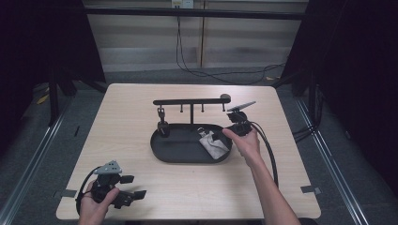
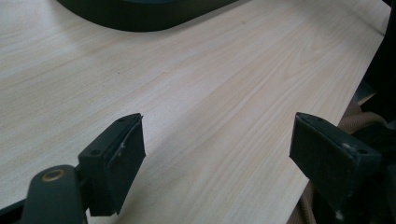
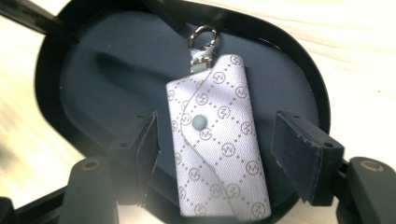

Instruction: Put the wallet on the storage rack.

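Right gripper point(image 3: 212, 149) poised over a key pouch point(image 3: 215, 140) in an oval black tray point(image 3: 308, 74). The pouch, white fabric with a repeated monogram and a snap button point(image 3: 200, 122), lies flat in the right end of the tray point(image 1: 159, 150), which sits at the middle of the table point(image 1: 141, 103) in front of a black hook rack point(image 1: 191, 101).

In the right gripper view the pouch's long axis runs straight away from the gripper, with the metal clasp point(image 3: 203, 35) at the far end. The two jaws stand on either side of its long edges. A narrow gap shows between each pad and the fabric, so the gripper is released and straddles the pouch without pressing it. Closing across the short width would likely secure it.

The left gripper point(image 1: 135, 186) rests at the near left corner of the table, well apart from the tray. Its jaws are spread wide over bare wood point(image 2: 217, 144), holding nothing. The right hand point(image 1: 244, 143) is thus the nearer to the pouch point(image 1: 212, 143).
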A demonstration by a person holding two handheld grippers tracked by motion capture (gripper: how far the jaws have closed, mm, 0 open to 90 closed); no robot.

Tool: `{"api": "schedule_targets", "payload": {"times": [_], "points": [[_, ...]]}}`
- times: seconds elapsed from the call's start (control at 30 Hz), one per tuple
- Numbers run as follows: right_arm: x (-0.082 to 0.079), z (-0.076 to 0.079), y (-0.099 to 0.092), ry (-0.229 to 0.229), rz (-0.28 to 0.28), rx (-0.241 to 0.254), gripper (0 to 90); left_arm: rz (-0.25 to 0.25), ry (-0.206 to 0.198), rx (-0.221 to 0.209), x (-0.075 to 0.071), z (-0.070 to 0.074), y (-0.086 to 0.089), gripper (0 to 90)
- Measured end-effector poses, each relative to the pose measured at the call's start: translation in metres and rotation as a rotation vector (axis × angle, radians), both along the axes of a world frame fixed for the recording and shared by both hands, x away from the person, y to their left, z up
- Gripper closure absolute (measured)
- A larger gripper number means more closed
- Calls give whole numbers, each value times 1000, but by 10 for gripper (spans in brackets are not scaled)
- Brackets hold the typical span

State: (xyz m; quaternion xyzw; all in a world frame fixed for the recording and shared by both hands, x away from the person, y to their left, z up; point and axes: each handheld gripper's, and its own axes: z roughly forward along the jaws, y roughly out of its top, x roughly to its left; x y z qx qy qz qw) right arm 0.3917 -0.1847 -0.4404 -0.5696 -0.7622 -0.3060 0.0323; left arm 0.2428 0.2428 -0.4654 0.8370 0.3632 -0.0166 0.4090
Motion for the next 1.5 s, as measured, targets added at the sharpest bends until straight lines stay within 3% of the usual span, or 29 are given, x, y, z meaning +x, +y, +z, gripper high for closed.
{"api": "schedule_targets", "payload": {"times": [0.2,0.4,0.83,1.13,1.5], "points": [[-8,9,-8,-40,-15,-16,288,14,-11,-17,-1,1,1,182],[-18,15,-20,-99,-25,2,269,30,-10,-29,0,0,3,182],[-47,12,-46,-183,-53,4,240,51,5,-33,0,-1,4,201],[-74,7,-61,-230,-77,5,218,64,6,-39,0,-1,6,200],[-115,0,-83,-261,-95,-34,202,81,-5,-36,0,-1,9,200]]}}
